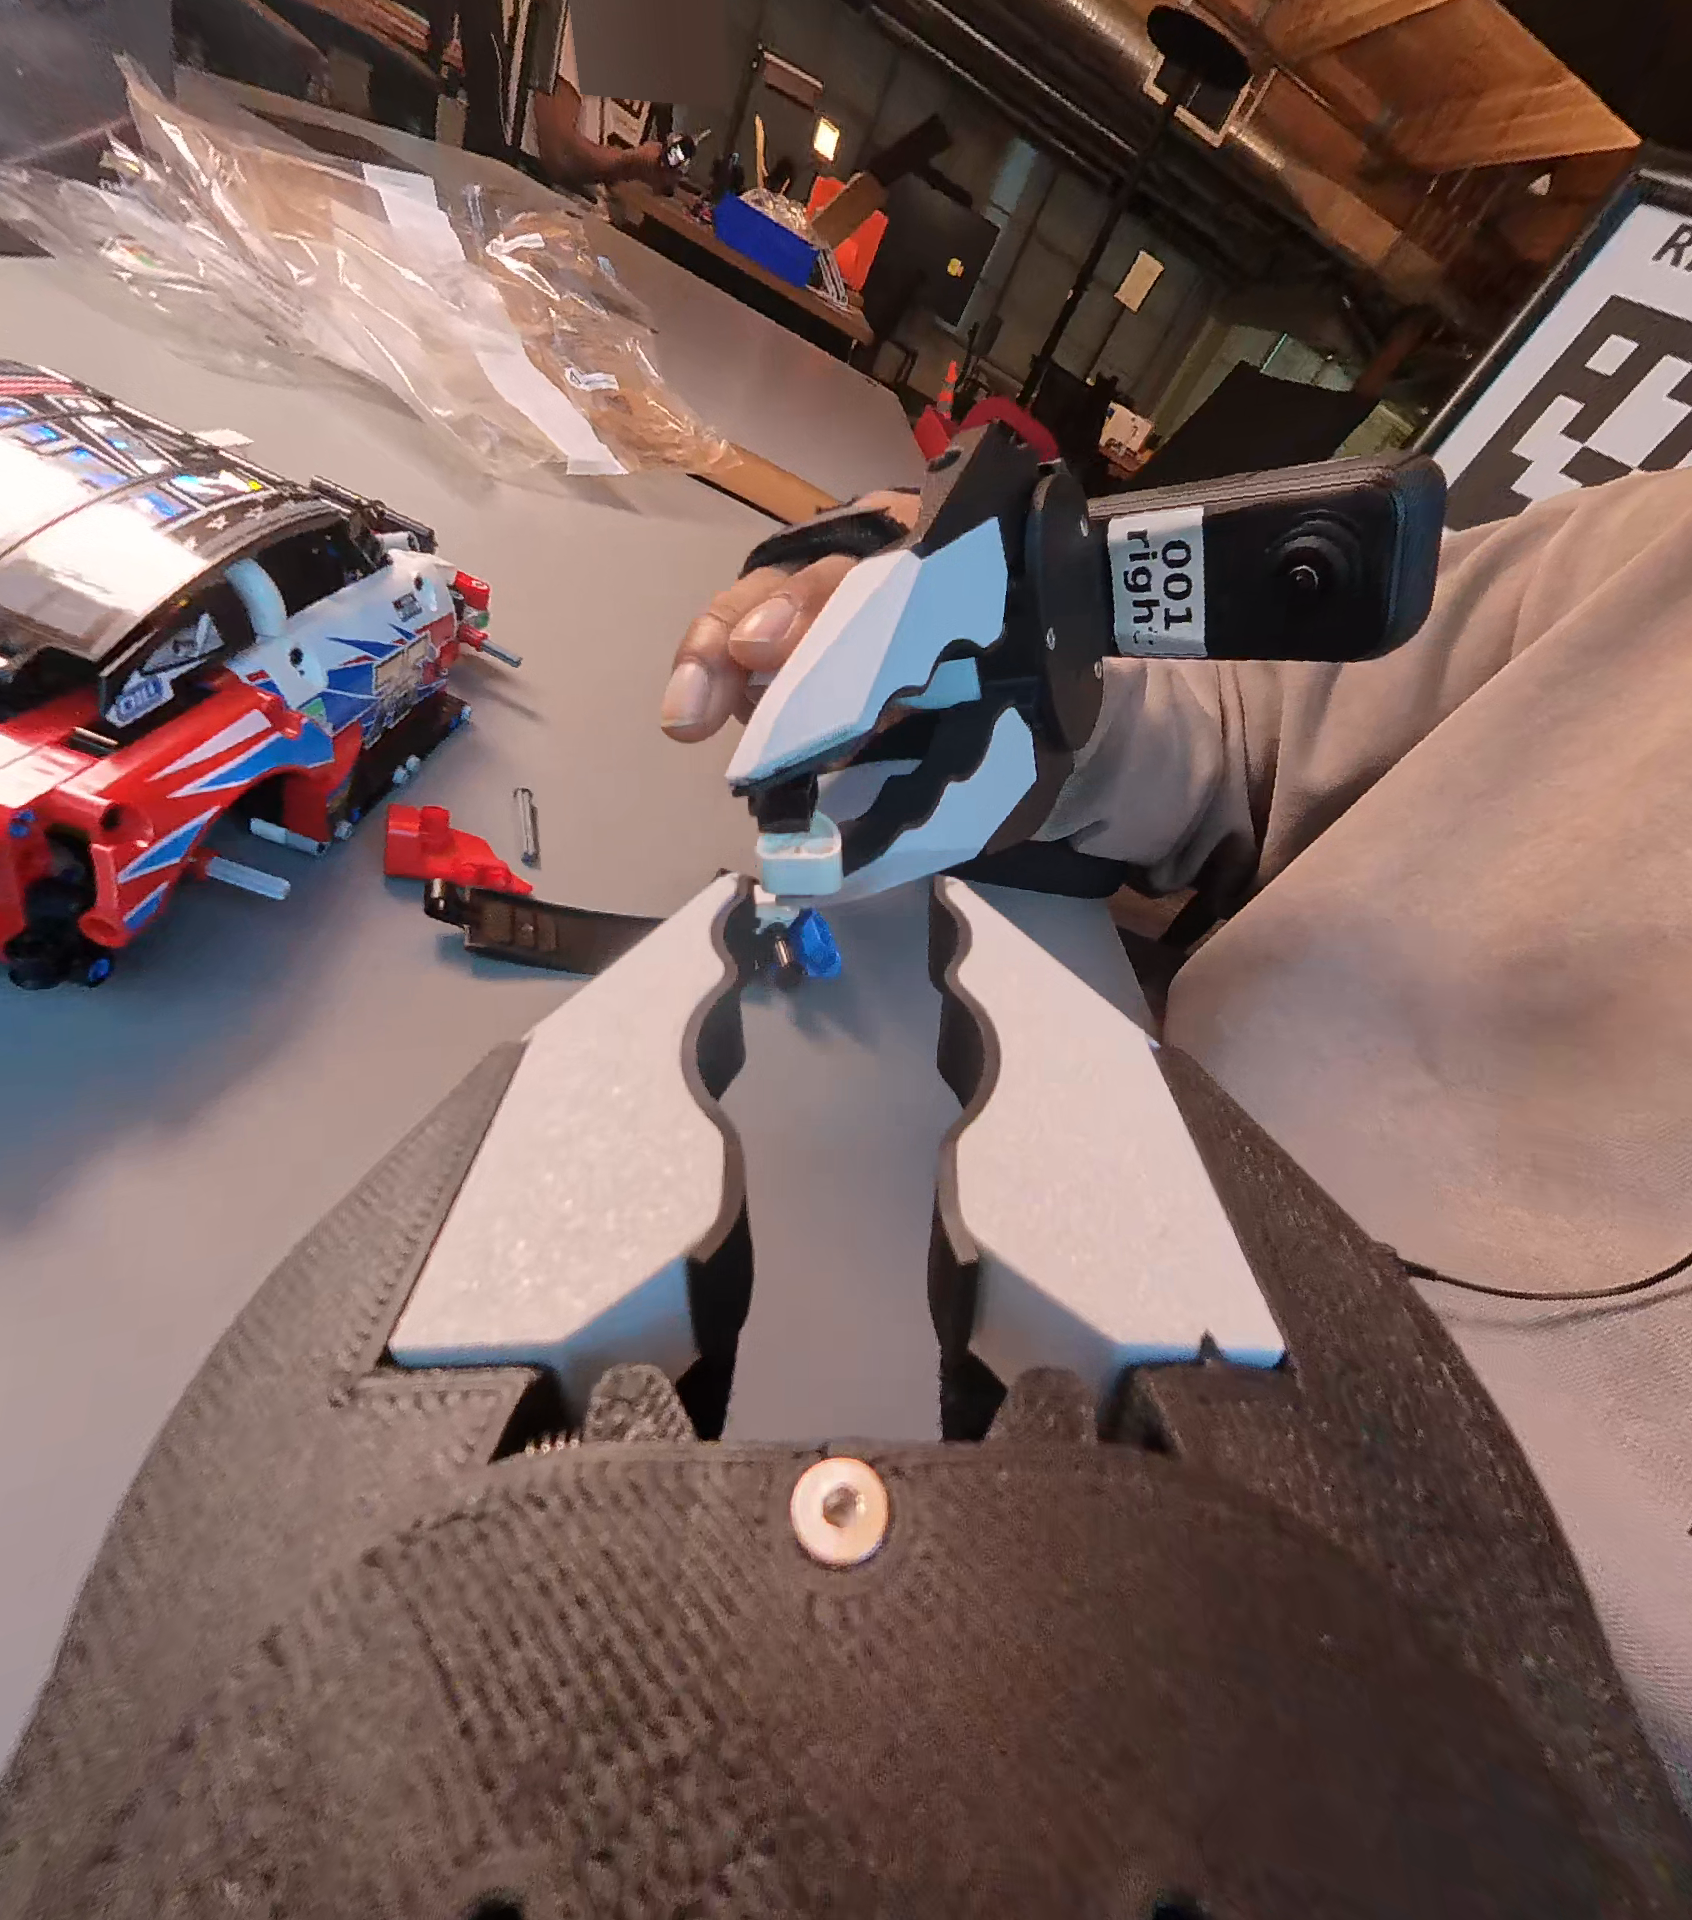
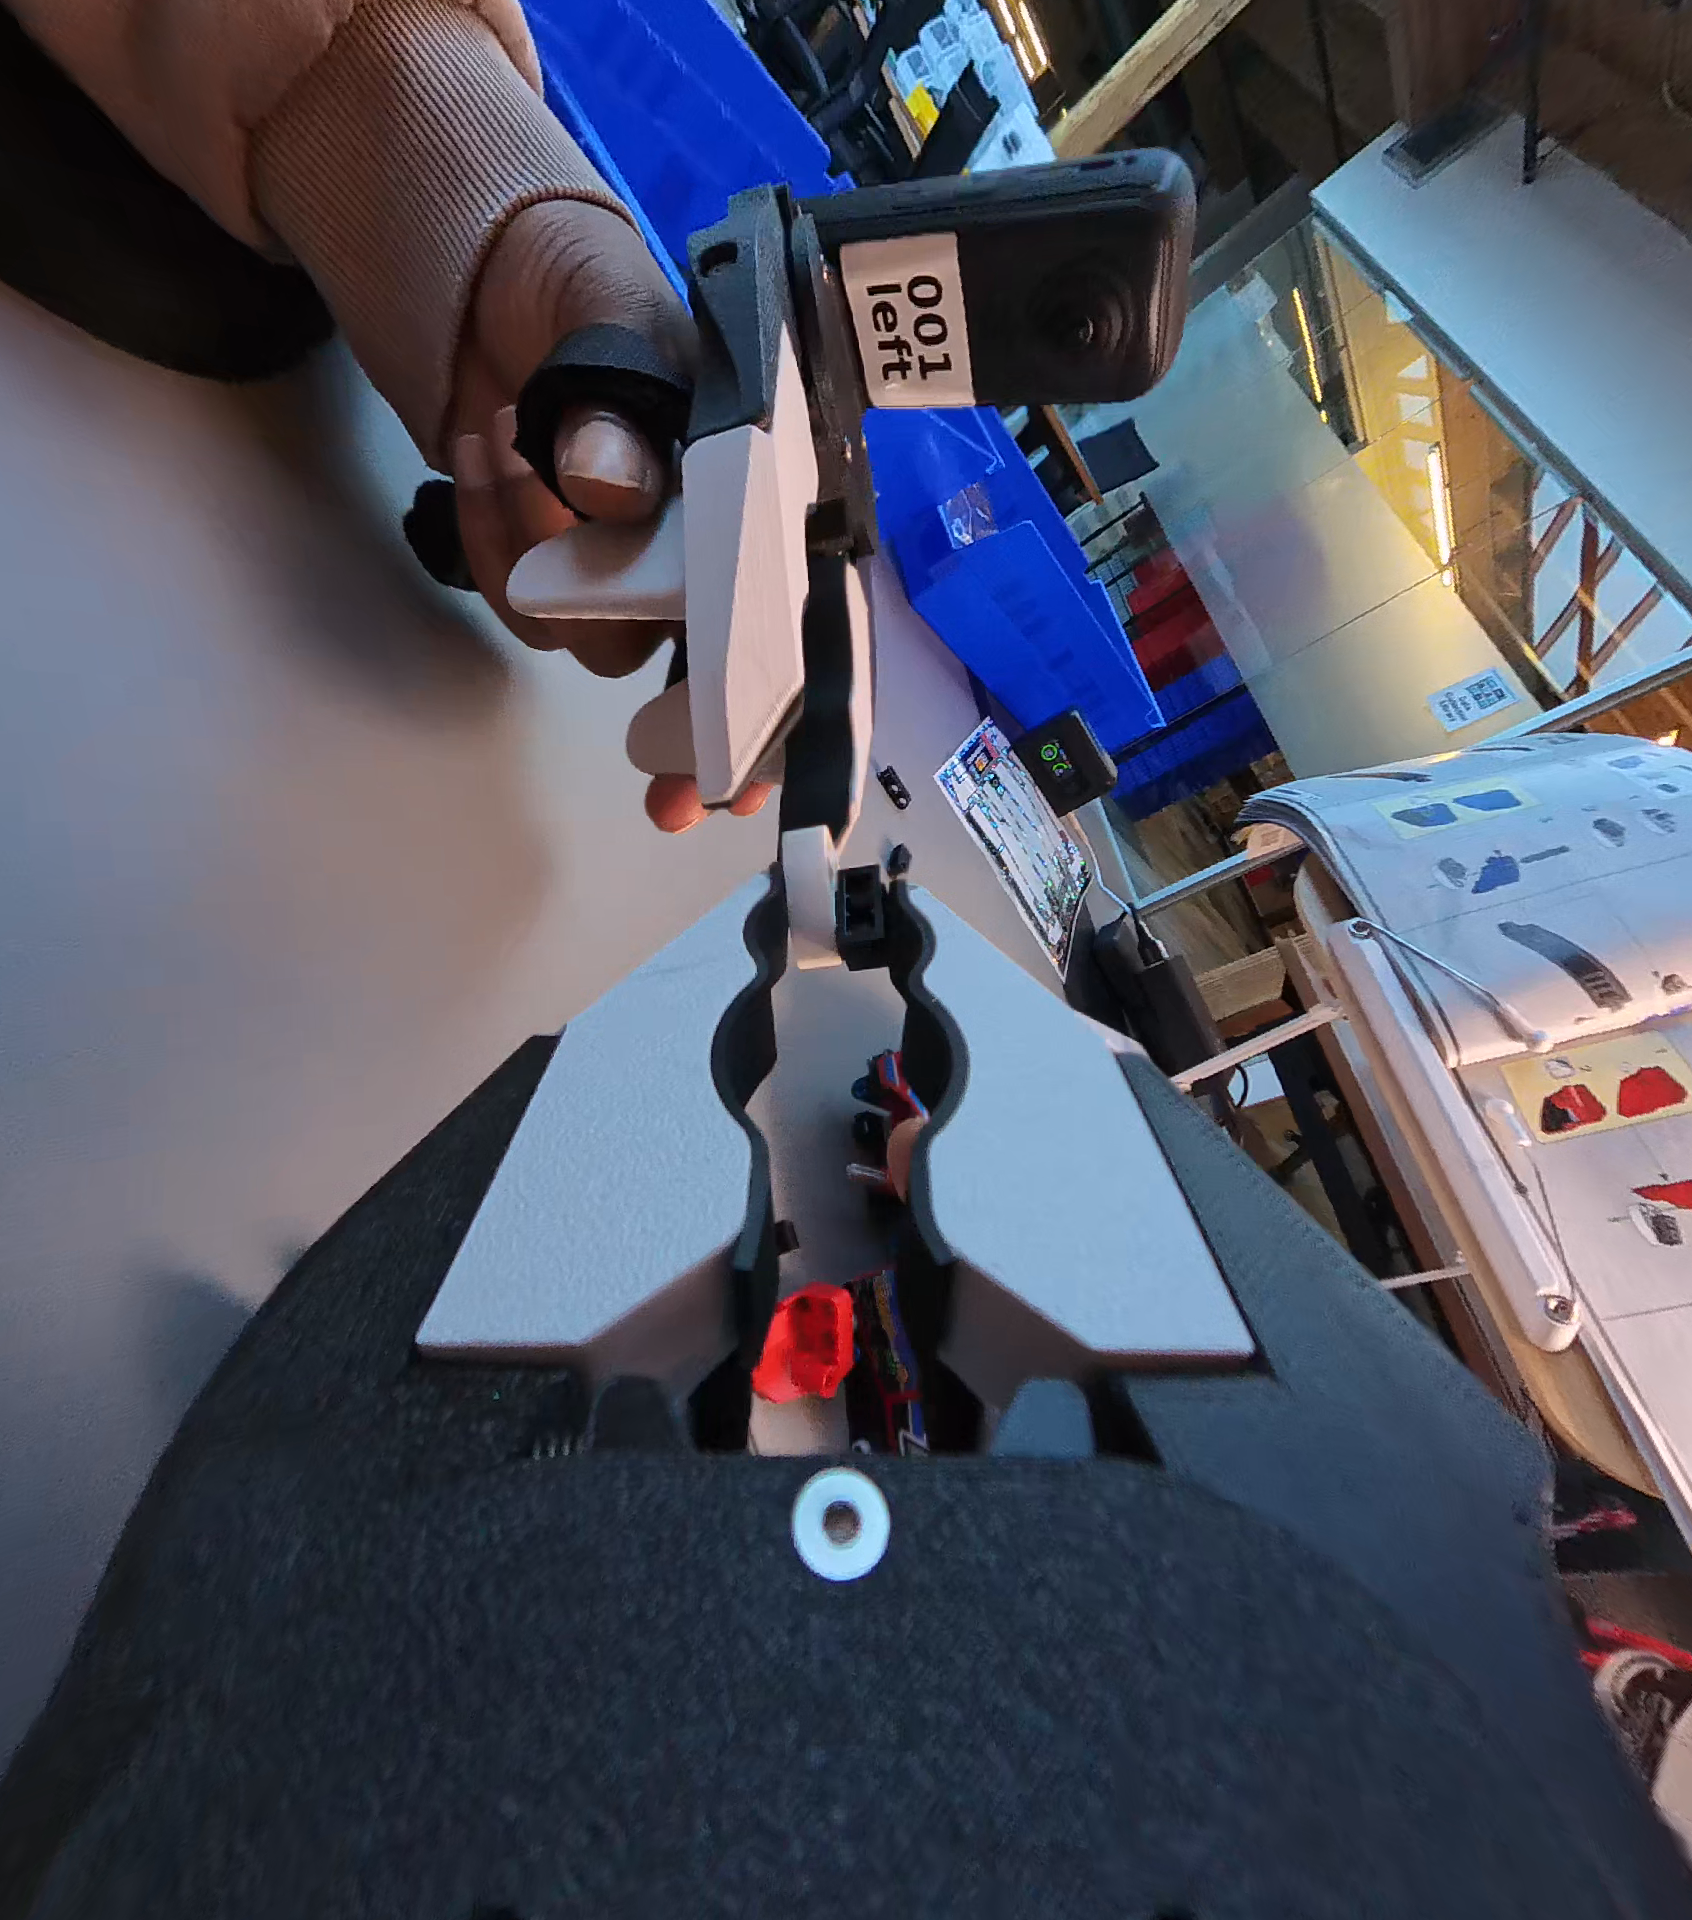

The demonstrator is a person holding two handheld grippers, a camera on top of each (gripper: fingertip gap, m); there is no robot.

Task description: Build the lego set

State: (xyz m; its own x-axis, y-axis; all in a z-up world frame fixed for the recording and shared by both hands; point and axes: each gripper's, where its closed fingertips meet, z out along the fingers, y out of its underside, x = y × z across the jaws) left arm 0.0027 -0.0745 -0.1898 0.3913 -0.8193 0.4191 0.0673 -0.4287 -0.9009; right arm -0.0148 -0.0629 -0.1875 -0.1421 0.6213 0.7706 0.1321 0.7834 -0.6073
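Note:
My right gripper point(image 1: 806, 836) is shut on a small white Lego piece point(image 1: 800, 857), with a blue and black pin part point(image 1: 806, 940) just under it. It holds them above the grey table point(image 1: 198, 1143), at the tips of my left gripper point(image 1: 839, 894), which is open; the pin part sits by its left finger, clear of the other. In the right wrist view my right gripper point(image 2: 840, 899) pinches the white piece point(image 2: 806, 904) and a black piece point(image 2: 860, 904), with the left gripper point(image 2: 816, 821) right above. The red, white and blue Lego car point(image 1: 146, 675) stands at the left.
Near the car lie a red panel point(image 1: 437, 842), a grey axle point(image 1: 527, 826) and a long black part point(image 1: 551, 930). Plastic bags point(image 1: 354, 281) lie at the back. An open instruction booklet point(image 2: 1600, 987) stands on a holder at the right, with blue bins point(image 2: 1008, 582) beyond. Left and right tips are no more than a few centimetres apart. From either gripper's tips it is about 12 cm to the grey axle point(image 1: 527, 826).

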